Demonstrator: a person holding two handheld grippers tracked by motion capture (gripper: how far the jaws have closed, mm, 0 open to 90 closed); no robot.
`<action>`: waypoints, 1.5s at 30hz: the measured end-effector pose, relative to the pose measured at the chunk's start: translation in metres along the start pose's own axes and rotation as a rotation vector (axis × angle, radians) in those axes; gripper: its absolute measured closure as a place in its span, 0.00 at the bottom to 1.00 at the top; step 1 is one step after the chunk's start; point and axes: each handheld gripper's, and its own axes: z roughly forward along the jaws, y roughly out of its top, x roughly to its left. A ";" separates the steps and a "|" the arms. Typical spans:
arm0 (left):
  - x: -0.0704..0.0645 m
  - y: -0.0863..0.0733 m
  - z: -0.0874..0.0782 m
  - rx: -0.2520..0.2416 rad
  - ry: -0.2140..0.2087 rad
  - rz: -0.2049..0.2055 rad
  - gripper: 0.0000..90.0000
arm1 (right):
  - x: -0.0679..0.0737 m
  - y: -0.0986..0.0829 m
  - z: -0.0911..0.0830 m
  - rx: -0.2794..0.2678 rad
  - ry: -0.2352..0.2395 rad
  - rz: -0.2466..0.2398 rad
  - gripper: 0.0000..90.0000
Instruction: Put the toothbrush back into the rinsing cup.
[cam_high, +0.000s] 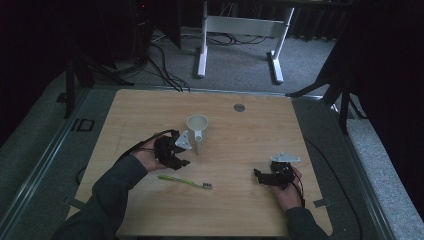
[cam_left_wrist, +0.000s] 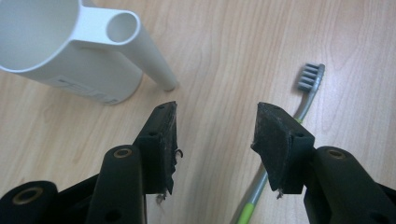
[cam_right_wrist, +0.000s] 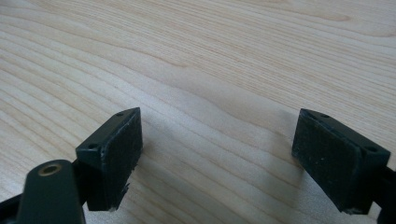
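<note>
A white cup (cam_high: 197, 129) with a tube-shaped holder on its side stands upright near the middle of the wooden table (cam_high: 235, 135); it is also in the left gripper view (cam_left_wrist: 70, 51). A green and grey toothbrush (cam_high: 185, 181) lies flat in front of it, its grey head (cam_left_wrist: 310, 77) pointing right. My left gripper (cam_high: 182, 159) hovers open between cup and toothbrush, the toothbrush handle (cam_left_wrist: 261, 184) running under its right jaw; its own view shows the gripper (cam_left_wrist: 215, 122) holding nothing. My right gripper (cam_high: 257, 175) rests open over bare wood at the right, again seen empty (cam_right_wrist: 219, 140).
A round grey grommet (cam_high: 239, 107) is set in the far part of the table. Beyond the far edge stands a white desk frame (cam_high: 240, 35) with cables on the carpet. Dark stands flank both sides of the table.
</note>
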 end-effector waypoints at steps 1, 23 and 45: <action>0.000 0.000 0.001 0.006 -0.003 0.004 0.55 | 0.000 0.000 0.000 0.000 0.000 0.000 0.18; -0.001 -0.001 0.012 0.035 -0.072 0.049 0.56 | 0.000 0.000 0.000 0.000 0.000 -0.001 0.18; -0.003 -0.003 0.017 0.059 -0.097 0.073 0.58 | 0.000 0.000 0.000 0.000 0.000 -0.002 0.18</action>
